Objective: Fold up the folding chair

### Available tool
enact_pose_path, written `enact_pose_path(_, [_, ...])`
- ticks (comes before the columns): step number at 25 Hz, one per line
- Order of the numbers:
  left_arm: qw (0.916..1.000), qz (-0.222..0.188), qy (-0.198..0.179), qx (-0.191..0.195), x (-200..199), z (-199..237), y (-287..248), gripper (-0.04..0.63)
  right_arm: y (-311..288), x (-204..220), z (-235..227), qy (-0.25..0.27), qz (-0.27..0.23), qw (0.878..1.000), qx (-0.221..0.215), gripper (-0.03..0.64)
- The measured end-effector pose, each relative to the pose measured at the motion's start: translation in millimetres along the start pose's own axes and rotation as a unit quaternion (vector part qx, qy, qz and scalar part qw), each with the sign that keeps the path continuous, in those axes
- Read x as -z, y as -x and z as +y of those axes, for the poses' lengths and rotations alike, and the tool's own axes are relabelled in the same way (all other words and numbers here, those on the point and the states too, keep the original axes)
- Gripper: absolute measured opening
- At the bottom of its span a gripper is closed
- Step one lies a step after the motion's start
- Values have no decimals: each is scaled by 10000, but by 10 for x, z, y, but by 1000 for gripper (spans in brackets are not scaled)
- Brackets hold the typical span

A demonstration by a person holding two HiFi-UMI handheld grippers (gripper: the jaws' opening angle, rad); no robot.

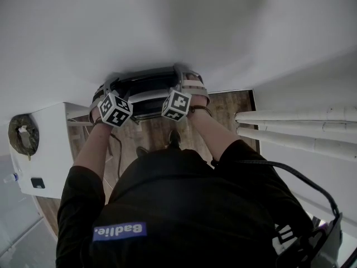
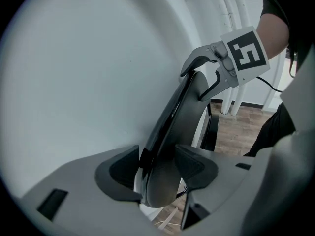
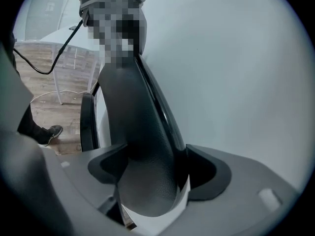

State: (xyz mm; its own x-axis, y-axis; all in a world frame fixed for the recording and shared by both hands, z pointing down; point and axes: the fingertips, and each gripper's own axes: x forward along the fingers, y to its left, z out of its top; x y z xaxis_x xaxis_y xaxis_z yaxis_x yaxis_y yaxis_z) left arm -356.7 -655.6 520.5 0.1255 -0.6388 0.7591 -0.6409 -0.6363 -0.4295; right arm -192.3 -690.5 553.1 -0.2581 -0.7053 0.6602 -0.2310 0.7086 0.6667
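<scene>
Head view, forearms (image 1: 209,130) outstretched, left gripper (image 1: 110,82) and right gripper (image 1: 189,78) tilted down, fingers (image 2: 197,168) loosely straddling folding chair (image 1: 148,84)

chair (image 1: 146,88) stands flat against wall (image 1: 167,21) | its top edge sits between jaws of left gripper (image 2: 157,163) and right gripper (image 3: 150,166), side by side | pipes (image 1: 295,130) right of chair | desk (image 1: 53,144) left of chair
</scene>
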Motion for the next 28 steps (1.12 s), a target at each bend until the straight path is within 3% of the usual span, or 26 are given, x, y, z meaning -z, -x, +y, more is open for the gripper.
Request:
enact_pose_path(18, [9990, 173, 45, -402, -60, 122, -137, 207, -114, -1, -144, 110, -2, 9985, 545, 345])
enact_pose_path(28, [9989, 291, 100, -355, -53, 138, -144, 207, -100, -5, -125, 206, -100, 9985, 505, 345])
